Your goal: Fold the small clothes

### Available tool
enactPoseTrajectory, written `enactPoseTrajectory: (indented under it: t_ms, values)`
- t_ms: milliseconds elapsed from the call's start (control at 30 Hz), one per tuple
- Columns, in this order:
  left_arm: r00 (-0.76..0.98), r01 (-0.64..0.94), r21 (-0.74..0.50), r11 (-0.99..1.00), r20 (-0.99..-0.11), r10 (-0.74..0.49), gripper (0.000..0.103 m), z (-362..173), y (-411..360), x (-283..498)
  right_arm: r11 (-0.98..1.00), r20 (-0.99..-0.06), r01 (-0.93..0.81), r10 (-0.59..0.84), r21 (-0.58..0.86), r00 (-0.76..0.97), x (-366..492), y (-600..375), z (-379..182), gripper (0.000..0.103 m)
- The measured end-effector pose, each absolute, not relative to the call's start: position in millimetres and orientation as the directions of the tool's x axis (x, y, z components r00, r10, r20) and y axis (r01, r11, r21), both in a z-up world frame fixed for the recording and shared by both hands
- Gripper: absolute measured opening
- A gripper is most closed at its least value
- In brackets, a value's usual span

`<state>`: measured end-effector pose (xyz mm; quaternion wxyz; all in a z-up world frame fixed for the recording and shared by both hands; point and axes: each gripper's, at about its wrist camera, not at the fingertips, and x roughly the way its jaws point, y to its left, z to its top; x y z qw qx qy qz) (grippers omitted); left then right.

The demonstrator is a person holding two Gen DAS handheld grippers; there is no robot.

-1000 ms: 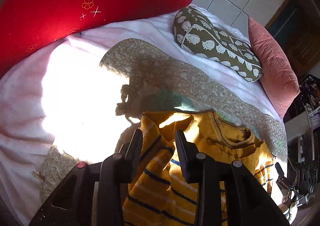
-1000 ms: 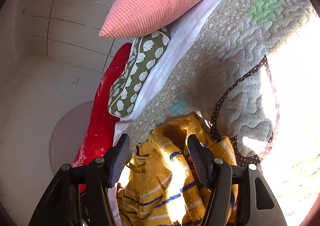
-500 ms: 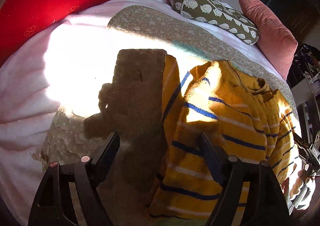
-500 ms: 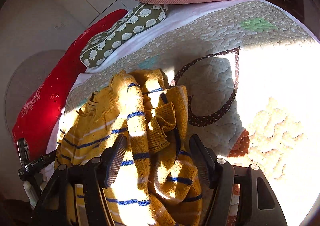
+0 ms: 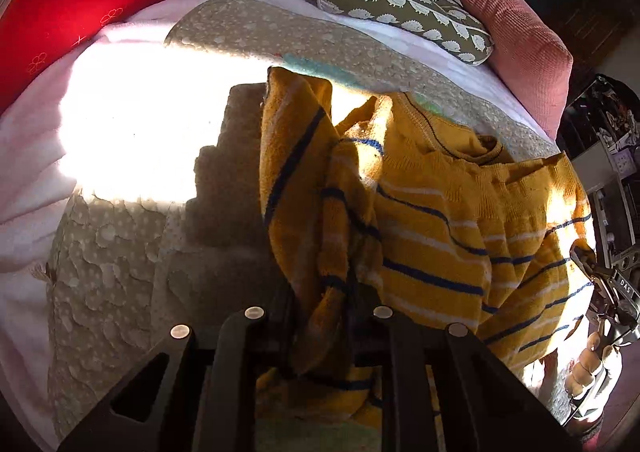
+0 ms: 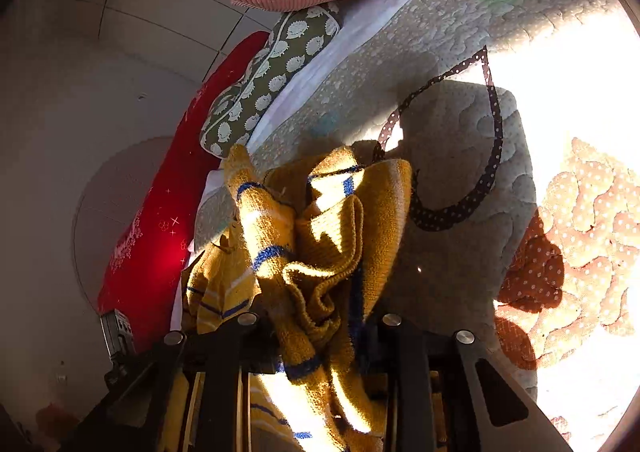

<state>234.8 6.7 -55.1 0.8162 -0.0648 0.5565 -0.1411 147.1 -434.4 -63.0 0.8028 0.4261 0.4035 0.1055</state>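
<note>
A small yellow knit sweater [image 5: 432, 236] with blue and white stripes lies on the quilted bedcover [image 5: 108, 276]. My left gripper [image 5: 320, 316] is shut on a bunched fold of the sweater at its left side, with fabric filling the gap between the fingers. My right gripper [image 6: 316, 320] is shut on the sweater [image 6: 320, 236] at its other side, where a crumpled sleeve with a ribbed cuff stands up between the fingers. The right gripper also shows at the right edge of the left wrist view [image 5: 604, 292]. The fingertips are hidden in the cloth.
A red pillow [image 5: 80, 0], a hedgehog-print cushion [image 5: 392, 4] and a pink ribbed cushion [image 5: 516, 36] line the back of the bed. A white blanket [image 5: 28, 180] lies at the left. Strong sunlight washes out part of the quilt [image 6: 560, 92]. A tiled wall [image 6: 80, 72] stands behind.
Half a second ago both grippers stood open over the spread sweater. Now both have shut on bunched cloth at its two sides, and the sweater has gathered and lifted toward the cameras.
</note>
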Motion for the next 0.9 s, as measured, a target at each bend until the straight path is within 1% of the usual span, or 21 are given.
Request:
enactPoseTrajectory:
  t_ms: [133,267,333,367,400,467,500,533,567,633,733,800,867,900]
  values:
    - [0.328,0.185,-0.289,0.939,-0.883,-0.336,0.018,-42,-9,204,0.625,-0.553,0.163,0.503,0.763,0.664,122,-449,-47,0.027]
    - [0.301,0.231,-0.321,0.918,-0.874,-0.381,0.018,-35,-27,169,0.586,-0.54,0.203,0.485,0.784,0.688,89,-483,-46,0.027]
    - [0.31,0.262,-0.298,0.918,-0.874,-0.373,0.017,-31,-36,150,0.561,-0.532,0.223,0.479,0.797,0.698,69,-499,-48,0.027]
    - [0.323,0.271,-0.278,0.921,-0.876,-0.359,0.015,-31,-39,141,0.555,-0.536,0.236,0.474,0.798,0.699,60,-505,-50,0.027]
    - [0.336,0.274,-0.248,0.929,-0.88,-0.334,0.015,-32,-41,134,0.557,-0.551,0.255,0.465,0.79,0.693,54,-510,-54,0.03]
    - [0.341,0.252,-0.192,0.949,-0.9,-0.272,0.015,-41,-42,130,0.601,-0.621,0.31,0.42,0.737,0.662,47,-518,-64,0.038]
    - [0.33,0.233,-0.18,0.956,-0.91,-0.252,0.015,-48,-40,132,0.627,-0.66,0.342,0.383,0.699,0.646,46,-523,-68,0.052]
    - [0.315,0.21,-0.188,0.959,-0.916,-0.249,0.015,-55,-35,135,0.644,-0.693,0.382,0.337,0.663,0.637,43,-529,-71,0.063]
    - [0.297,0.188,-0.218,0.958,-0.917,-0.266,0.015,-59,-29,138,0.636,-0.7,0.406,0.311,0.656,0.643,40,-535,-71,0.063]
    - [0.288,0.162,-0.276,0.947,-0.905,-0.313,0.015,-55,-15,133,0.618,-0.666,0.395,0.296,0.68,0.685,30,-543,-59,0.063]
    - [0.356,0.174,-0.236,0.956,-0.89,-0.285,0.016,-36,-5,119,0.7,-0.663,0.349,0.236,0.623,0.71,20,-539,-25,0.063]
    - [0.393,0.178,-0.208,0.962,-0.881,-0.263,0.024,-25,-1,108,0.725,-0.656,0.308,0.255,0.616,0.71,16,-531,-12,0.063]
    - [0.413,0.193,-0.206,0.959,-0.87,-0.27,0.046,-19,0,98,0.742,-0.663,0.288,0.27,0.605,0.698,7,-521,-10,0.063]
    - [0.417,0.204,-0.209,0.956,-0.865,-0.278,0.051,-19,-1,93,0.751,-0.664,0.276,0.275,0.599,0.695,0,-515,-13,0.064]
